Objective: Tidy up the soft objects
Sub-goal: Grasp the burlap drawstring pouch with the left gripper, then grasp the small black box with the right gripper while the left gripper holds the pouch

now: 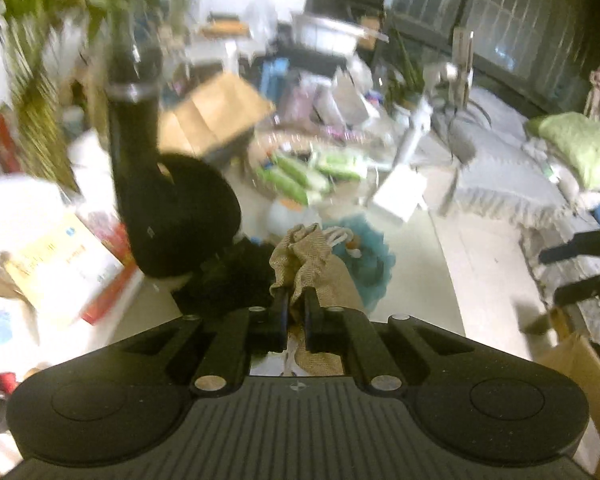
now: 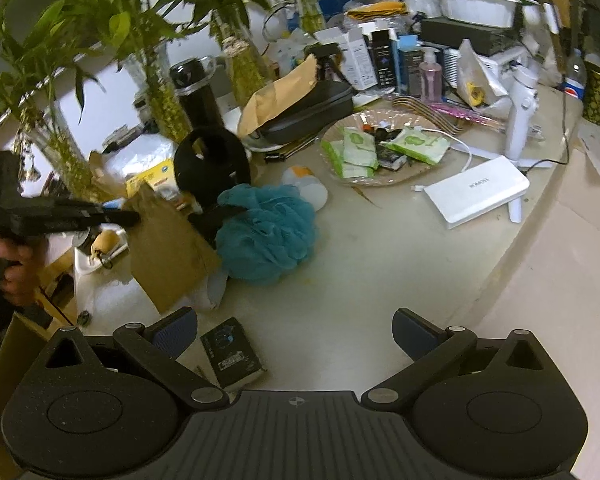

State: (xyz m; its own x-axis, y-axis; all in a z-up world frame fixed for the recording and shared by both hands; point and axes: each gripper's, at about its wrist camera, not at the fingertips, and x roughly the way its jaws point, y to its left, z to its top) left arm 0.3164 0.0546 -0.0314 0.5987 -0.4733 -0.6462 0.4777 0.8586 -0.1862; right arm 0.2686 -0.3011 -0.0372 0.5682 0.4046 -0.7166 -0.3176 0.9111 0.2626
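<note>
Your left gripper [image 1: 296, 300] is clamped on the gathered neck of a burlap pouch [image 1: 316, 276], its two black fingers pinched tight on the cloth, and the pouch hangs off the table in the right wrist view [image 2: 168, 248]. Your right gripper [image 2: 296, 332] hangs over the pale tabletop [image 2: 380, 280] with its blue-padded jaws spread wide and nothing between them. A small dark box [image 2: 234, 356] lies flat on the table just beside its left finger.

Just past the pouch sits a teal mesh bath pouf [image 2: 268, 236], resting on the table and touching a black strap-like thing on its left side. Behind it stands a black rounded object [image 2: 212, 160] with a hole near its top. Further right, a white power bank [image 2: 476, 196] lies flat, well apart from the pouf. Beyond that, a shallow dish [image 2: 340, 136] holds green and white packets [image 2: 416, 144]. Leafy plants in glass vases [image 2: 164, 92] line the far left edge.
</note>
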